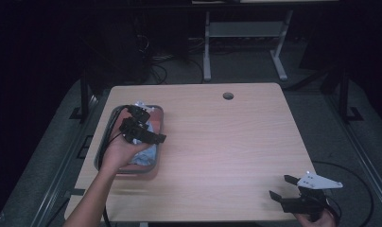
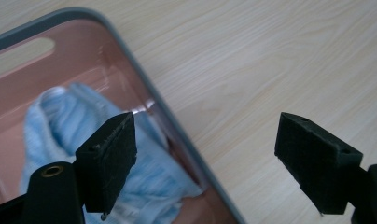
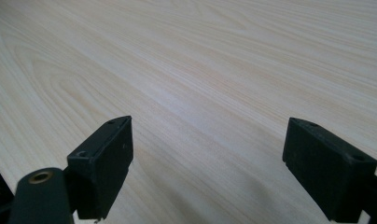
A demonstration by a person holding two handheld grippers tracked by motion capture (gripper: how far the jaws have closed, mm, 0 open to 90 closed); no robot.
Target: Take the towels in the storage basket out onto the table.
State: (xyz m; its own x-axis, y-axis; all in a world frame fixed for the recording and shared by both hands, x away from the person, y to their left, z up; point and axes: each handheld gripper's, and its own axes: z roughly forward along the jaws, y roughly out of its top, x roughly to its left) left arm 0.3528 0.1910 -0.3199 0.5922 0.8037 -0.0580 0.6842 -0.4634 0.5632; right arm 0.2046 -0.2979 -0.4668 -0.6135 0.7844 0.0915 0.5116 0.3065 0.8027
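A pink tray with a grey rim [image 1: 160, 124] [image 2: 144, 88] lies at the table's left side. A light blue cloth [image 1: 149, 153] [image 2: 65, 126] is crumpled inside it. My left gripper [image 1: 158, 138] [image 2: 205, 163] hovers over the tray's right edge, open and empty; one jaw is above the cloth, the other above bare wood. My right gripper [image 1: 281, 187] [image 3: 207, 168] is low over the table's near right corner, open and empty, with a grey three-cornered plate on top.
The light wooden table [image 1: 227, 142] has a round cable hole [image 1: 228, 96] near its far edge. Beyond it a desk frame with white legs [image 1: 207, 47] stands on the dark floor. A black cable [image 1: 364, 189] loops off the right side.
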